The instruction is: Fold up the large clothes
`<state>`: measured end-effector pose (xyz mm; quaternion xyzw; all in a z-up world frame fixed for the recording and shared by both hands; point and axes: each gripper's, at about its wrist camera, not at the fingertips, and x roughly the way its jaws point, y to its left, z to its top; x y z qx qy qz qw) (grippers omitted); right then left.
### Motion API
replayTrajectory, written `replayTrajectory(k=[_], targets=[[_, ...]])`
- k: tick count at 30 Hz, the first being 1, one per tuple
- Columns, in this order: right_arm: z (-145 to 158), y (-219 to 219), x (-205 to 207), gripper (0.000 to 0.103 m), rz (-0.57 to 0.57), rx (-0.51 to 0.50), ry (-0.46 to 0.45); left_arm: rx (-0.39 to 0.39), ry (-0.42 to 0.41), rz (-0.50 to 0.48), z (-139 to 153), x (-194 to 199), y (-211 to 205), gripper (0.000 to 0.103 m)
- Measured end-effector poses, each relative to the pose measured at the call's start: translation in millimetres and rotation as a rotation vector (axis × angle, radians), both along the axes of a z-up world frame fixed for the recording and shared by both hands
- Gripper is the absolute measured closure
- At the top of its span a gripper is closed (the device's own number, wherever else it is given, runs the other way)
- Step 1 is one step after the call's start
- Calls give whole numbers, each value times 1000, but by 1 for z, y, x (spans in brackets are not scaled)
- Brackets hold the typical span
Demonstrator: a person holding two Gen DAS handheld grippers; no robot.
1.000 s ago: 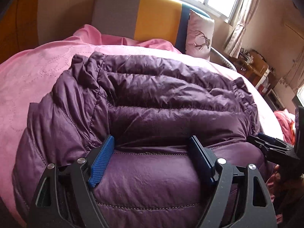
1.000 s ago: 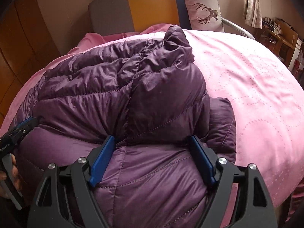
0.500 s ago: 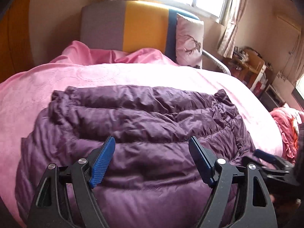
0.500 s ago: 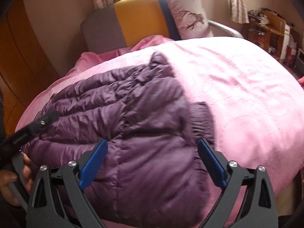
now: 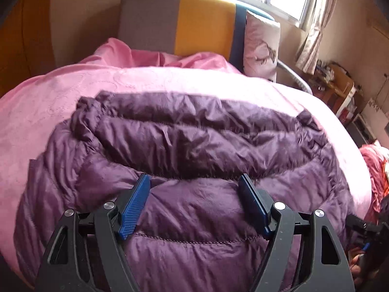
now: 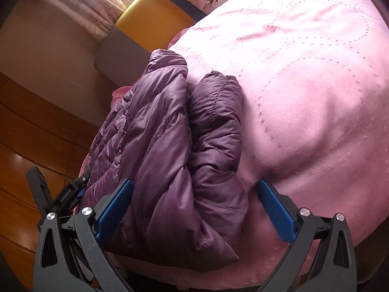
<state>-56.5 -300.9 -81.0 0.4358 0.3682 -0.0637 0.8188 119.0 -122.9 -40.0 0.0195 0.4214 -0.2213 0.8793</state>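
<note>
A purple quilted down jacket [image 5: 194, 133] lies folded on the pink bed quilt [image 5: 60, 97]. My left gripper [image 5: 194, 180] hovers low over its near part, jaws wide. Puffy fabric fills the gap between the pads, but nothing looks pinched. In the right wrist view the jacket [image 6: 158, 133] is a thick folded bundle near the bed's edge. My right gripper [image 6: 195, 183] is opening over the bundle's end. Its left pad is beside the fabric and its right pad stands clear over the quilt [image 6: 304, 85]. Each gripper shows at the edge of the other's view: left [image 6: 77, 187], right [image 5: 357, 221].
A grey, yellow and blue headboard [image 5: 201, 22] and a deer-print pillow [image 5: 261, 46] stand at the far end of the bed. Wooden panelling [image 6: 36, 121] runs along the left side. A cluttered wooden desk [image 5: 338, 85] and a reddish cloth heap [image 5: 374, 165] are on the right.
The raised fold of the jacket has been laid down flat. My right gripper let go, spread wide, rolled and shifted right toward the jacket's end. The left gripper drew back a little.
</note>
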Motion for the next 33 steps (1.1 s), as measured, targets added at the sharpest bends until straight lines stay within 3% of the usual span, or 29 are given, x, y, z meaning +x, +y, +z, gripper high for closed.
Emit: replayTrajectory(k=[5,12,15,17,20,24,33], targets=[[2,17,11,2,66,21,-26,31,5,-25,-20,2,-12,28],[1,34,30,3,69,-41,-7,-3,17,-31,-27,5,-6,28],[2,37,33,15,73,-97,21,-5,6,-31,-29,2,-5,28],[5,38,33,32,78,-107,28,-8,1,-32,-29,-1,-4,28],[8,42,32,38,81,-130,40,-16,-3,-32,-29,-2,-3,28],[7,42,34,37,69,-114,53,-22,-7,-35,-29,-2,0,28],[7,43,45,25,45,-113,74,-47,-12,-47,-21,-4,7,28]])
